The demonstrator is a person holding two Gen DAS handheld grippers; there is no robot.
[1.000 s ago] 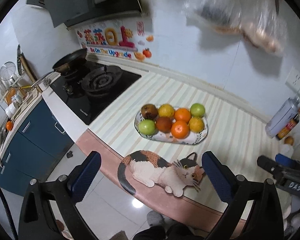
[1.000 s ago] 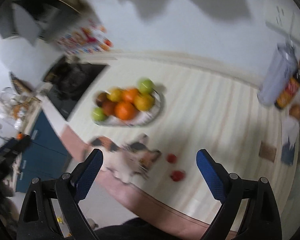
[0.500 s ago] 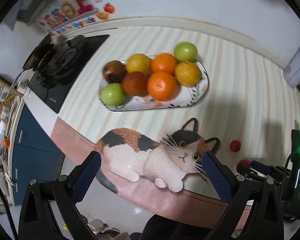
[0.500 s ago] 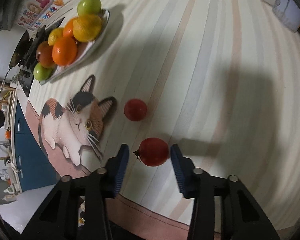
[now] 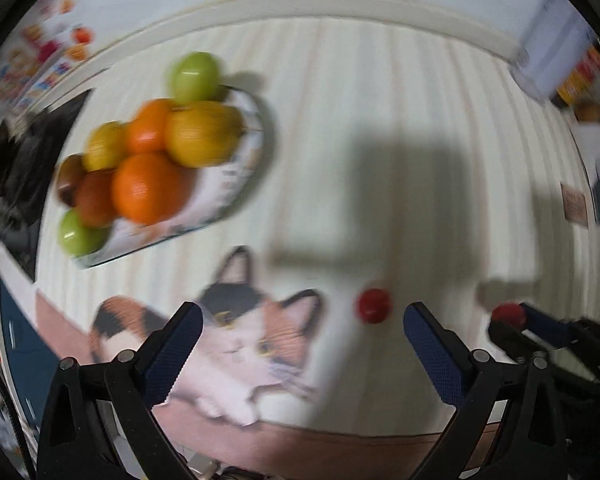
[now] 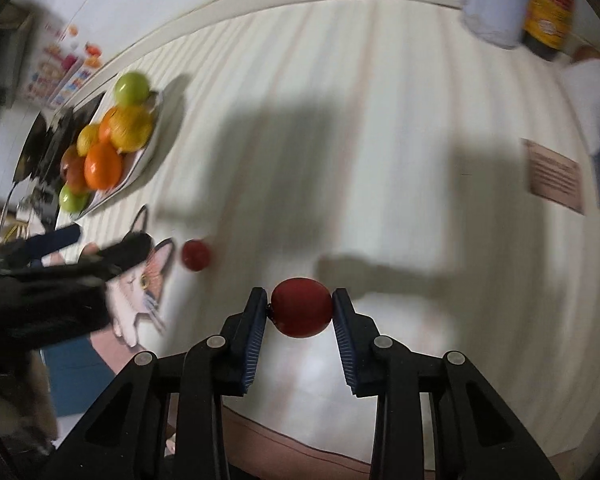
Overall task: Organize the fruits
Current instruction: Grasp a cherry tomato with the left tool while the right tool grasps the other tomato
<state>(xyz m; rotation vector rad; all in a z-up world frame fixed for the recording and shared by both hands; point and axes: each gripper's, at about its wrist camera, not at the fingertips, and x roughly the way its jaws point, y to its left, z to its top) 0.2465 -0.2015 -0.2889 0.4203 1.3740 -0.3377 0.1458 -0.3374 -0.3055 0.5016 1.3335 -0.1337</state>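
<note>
Above the striped counter (image 6: 400, 140), the right gripper (image 6: 301, 307) clamps a red tomato (image 6: 301, 307); the open left gripper (image 5: 302, 320) nears another tomato (image 5: 373, 306). Gentle pressure suits carrying it to the fruit plate (image 6: 146, 158).

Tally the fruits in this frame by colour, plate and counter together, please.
Green: 2, both on the plate, first one
Orange: 2, on the plate, first one
Yellow: 2, on the plate, first one
Reddish-brown: 2, on the plate, first one
Red: 2, one loose on the counter, one between the right gripper's pads
Total: 10
</note>
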